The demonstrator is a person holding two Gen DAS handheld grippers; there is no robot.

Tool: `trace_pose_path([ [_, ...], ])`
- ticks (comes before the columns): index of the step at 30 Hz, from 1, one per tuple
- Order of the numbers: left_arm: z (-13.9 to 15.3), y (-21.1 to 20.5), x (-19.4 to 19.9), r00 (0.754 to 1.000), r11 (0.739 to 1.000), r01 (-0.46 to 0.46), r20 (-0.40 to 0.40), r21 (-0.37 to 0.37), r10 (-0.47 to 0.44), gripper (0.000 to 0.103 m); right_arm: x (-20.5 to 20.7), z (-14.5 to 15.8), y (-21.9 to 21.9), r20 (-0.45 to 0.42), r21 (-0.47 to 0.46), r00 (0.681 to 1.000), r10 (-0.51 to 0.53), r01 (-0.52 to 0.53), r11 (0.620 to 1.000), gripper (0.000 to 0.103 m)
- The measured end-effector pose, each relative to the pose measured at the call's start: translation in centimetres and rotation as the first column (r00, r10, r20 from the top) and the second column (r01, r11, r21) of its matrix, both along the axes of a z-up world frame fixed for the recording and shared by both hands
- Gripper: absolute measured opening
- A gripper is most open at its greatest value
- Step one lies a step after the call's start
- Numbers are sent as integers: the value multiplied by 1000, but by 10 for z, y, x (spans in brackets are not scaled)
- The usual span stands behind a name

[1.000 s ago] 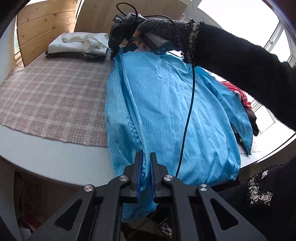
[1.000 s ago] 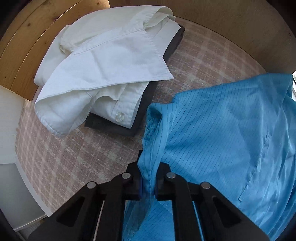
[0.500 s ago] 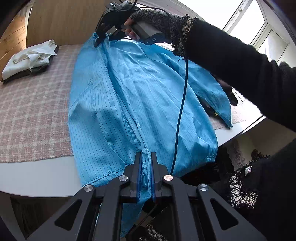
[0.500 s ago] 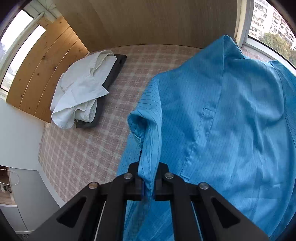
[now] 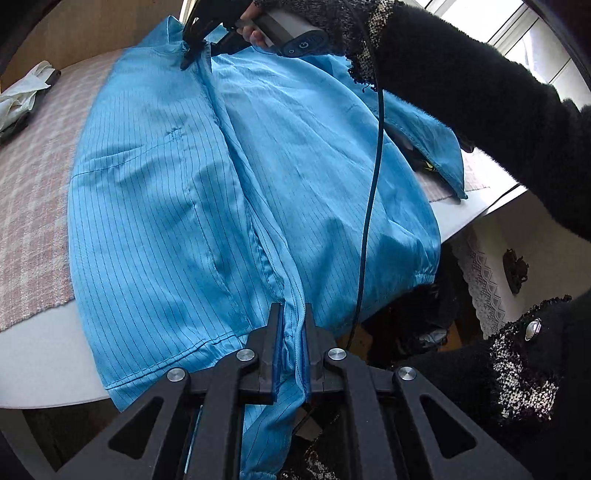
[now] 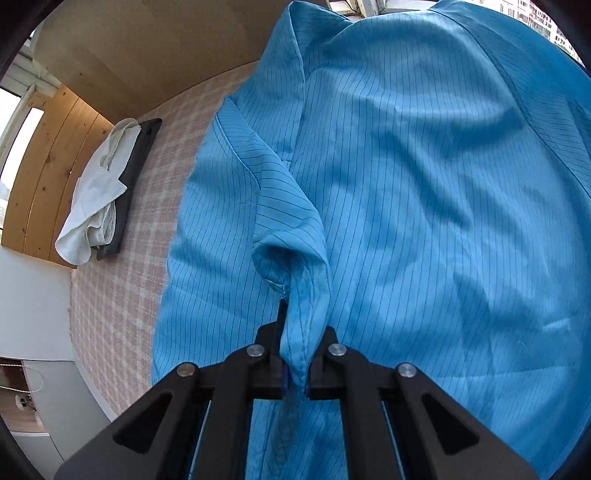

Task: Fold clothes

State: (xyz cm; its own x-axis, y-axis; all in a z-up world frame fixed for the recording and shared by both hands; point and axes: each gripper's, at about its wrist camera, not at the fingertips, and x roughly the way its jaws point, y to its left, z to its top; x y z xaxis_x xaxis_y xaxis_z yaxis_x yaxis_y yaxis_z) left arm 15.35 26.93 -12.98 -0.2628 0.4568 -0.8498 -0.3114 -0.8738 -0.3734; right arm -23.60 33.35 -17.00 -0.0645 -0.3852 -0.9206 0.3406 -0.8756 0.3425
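A blue pinstriped jacket [image 5: 192,206] is stretched between both grippers above the table. My left gripper [image 5: 291,325] is shut on its bottom hem beside the front placket. In the left wrist view my right gripper [image 5: 192,51], held by a gloved hand [image 5: 317,14], is shut on the collar end at the far top. The right wrist view shows that gripper [image 6: 295,354] shut on a bunched fold of the blue jacket [image 6: 424,206], which fills most of the frame and hangs lifted off the cloth.
A pink checked cloth [image 6: 122,280] covers the white table [image 5: 40,362]. A folded white shirt [image 6: 99,192] lies on a dark folded garment [image 6: 136,162] at the far left by the wooden wall. A black sleeve [image 5: 491,92] and a cable [image 5: 373,177] cross the right side.
Both grippers have lifted the jacket up and drawn it towards me. The folded white shirt now looks farther away, and the jacket's lower part hangs over the table's near edge.
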Motion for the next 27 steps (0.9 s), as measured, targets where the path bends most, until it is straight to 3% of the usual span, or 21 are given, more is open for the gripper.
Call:
trace_pose_path([
  [5, -9, 3, 4, 997, 999, -26, 71, -28, 28, 20, 2, -12, -7, -8, 28, 1000, 21, -21, 999, 6],
  [10, 30, -50, 37, 987, 986, -150, 66, 68, 145, 28, 5, -10, -14, -15, 56, 998, 59, -58, 997, 16],
  [12, 40, -82, 52, 971, 972, -232, 61, 36, 230, 29, 8, -3, -14, -21, 67, 997, 76, -75, 995, 25],
  [16, 44, -137, 61, 925, 926, -377, 47, -19, 378, 27, 26, 27, -4, -116, 100, 986, 117, -105, 989, 27],
  [19, 43, -140, 45, 936, 936, -352, 2, -2, 352, 27, 45, 59, 15, -214, 96, 971, 102, -83, 992, 27],
  [23, 27, -113, 17, 970, 969, -242, -7, 57, 243, 26, 94, 79, 25, -204, -14, 965, 162, -168, 986, 27],
  [27, -5, -95, 5, 986, 986, -166, 39, 25, 165, 26, 140, 54, 14, -167, -20, 959, 231, -237, 971, 27],
])
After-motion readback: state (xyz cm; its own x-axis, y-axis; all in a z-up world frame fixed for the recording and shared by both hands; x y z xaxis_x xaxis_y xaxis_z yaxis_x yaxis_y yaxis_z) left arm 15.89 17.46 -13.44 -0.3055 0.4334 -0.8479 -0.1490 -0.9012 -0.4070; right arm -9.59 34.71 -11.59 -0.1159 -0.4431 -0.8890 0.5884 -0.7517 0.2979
